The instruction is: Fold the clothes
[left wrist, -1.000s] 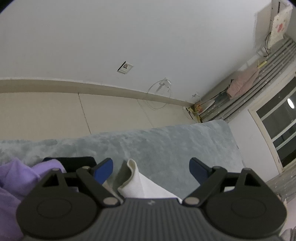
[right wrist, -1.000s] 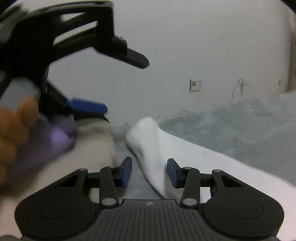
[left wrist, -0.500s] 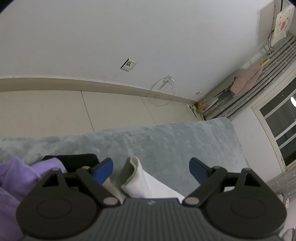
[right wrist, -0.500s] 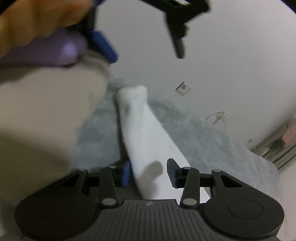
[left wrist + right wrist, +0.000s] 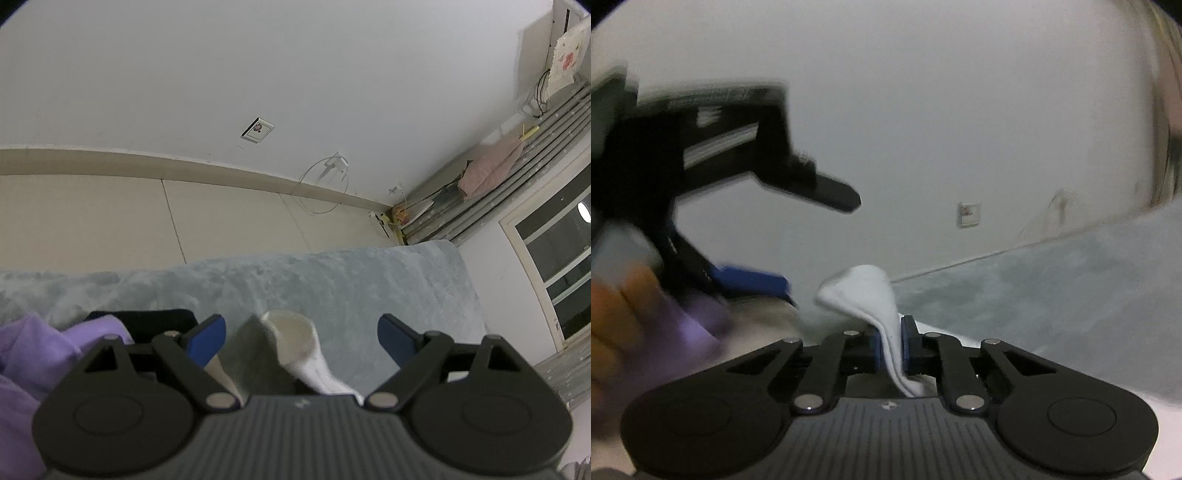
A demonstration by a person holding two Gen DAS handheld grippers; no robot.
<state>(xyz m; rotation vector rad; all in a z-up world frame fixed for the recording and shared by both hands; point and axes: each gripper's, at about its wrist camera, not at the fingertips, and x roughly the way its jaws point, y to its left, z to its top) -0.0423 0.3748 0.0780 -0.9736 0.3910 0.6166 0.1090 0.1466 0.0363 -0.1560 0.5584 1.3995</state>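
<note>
Clamped tight, the right gripper [image 5: 890, 345] has just been closing its jaws, and a fold of the white garment [image 5: 875, 295] is now pinched between its blue pads [image 5: 907, 345]. Above the pinch the cloth rises in a soft peak, tipped slightly to the left of the claw, and below the pads a short tail hangs toward the gripper body. Beyond and to the right of this claw spreads the grey-blue blanket [image 5: 1052, 291].

Up and to its left, blurred, hangs the left gripper [image 5: 798, 251], held by a person's hand [image 5: 617, 317]. In its own view the left gripper [image 5: 301, 338] stands wide open, nothing pressed by either blue pad [image 5: 205, 338]. The white garment [image 5: 295, 339] lies between its fingers, touching neither. Purple clothing [image 5: 33, 354] is heaped to the left of this claw, with a black item [image 5: 159, 319] just beyond it.
</note>
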